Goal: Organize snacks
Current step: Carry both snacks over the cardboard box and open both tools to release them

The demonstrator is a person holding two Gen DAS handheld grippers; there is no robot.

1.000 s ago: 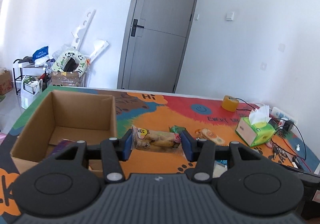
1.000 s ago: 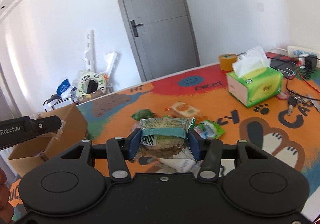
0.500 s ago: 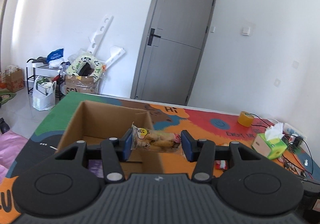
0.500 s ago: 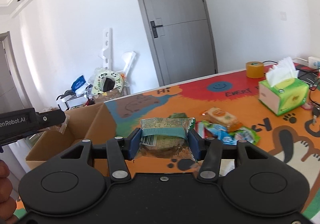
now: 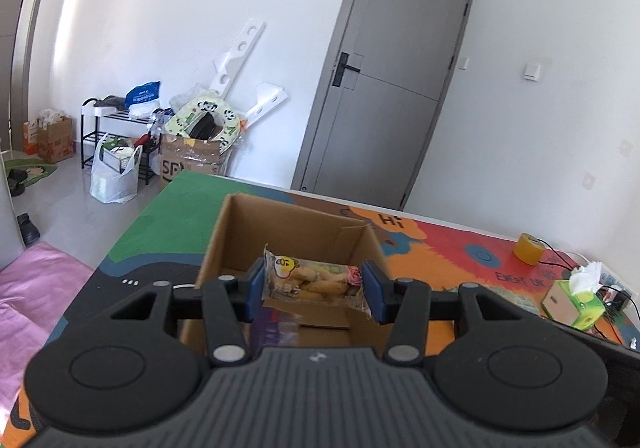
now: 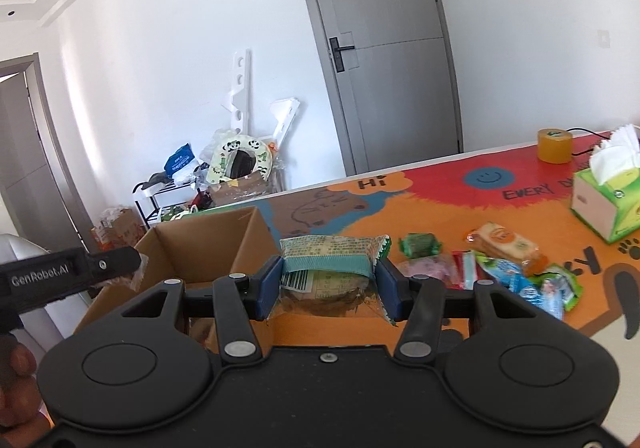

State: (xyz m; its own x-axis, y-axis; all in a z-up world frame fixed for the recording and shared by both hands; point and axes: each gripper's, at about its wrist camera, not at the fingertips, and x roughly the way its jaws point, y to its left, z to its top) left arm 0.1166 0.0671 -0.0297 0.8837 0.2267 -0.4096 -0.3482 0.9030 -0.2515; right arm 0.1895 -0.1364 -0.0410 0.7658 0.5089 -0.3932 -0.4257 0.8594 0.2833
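My left gripper [image 5: 316, 288] is shut on a clear yellow snack packet [image 5: 314, 282] and holds it above the open cardboard box [image 5: 280, 224]. A purple packet [image 5: 276, 324] lies inside the box. My right gripper [image 6: 328, 290] is shut on a green-banded cake packet [image 6: 330, 272], just right of the box [image 6: 208, 244]. Several loose snacks [image 6: 500, 268] lie on the colourful table mat to the right. The left gripper's body [image 6: 60, 276] shows at the left of the right wrist view.
A green tissue box [image 6: 608, 199] and a yellow tape roll [image 6: 554, 145] stand on the far right of the table [image 6: 420, 203]; both also show in the left wrist view [image 5: 572, 300], [image 5: 530, 254]. Cables lie at the table's right edge. Floor clutter stands beyond the table.
Both grippers have moved left toward the box with their packets. The left one now hangs over the box opening; the right one has come up beside the box's right wall.
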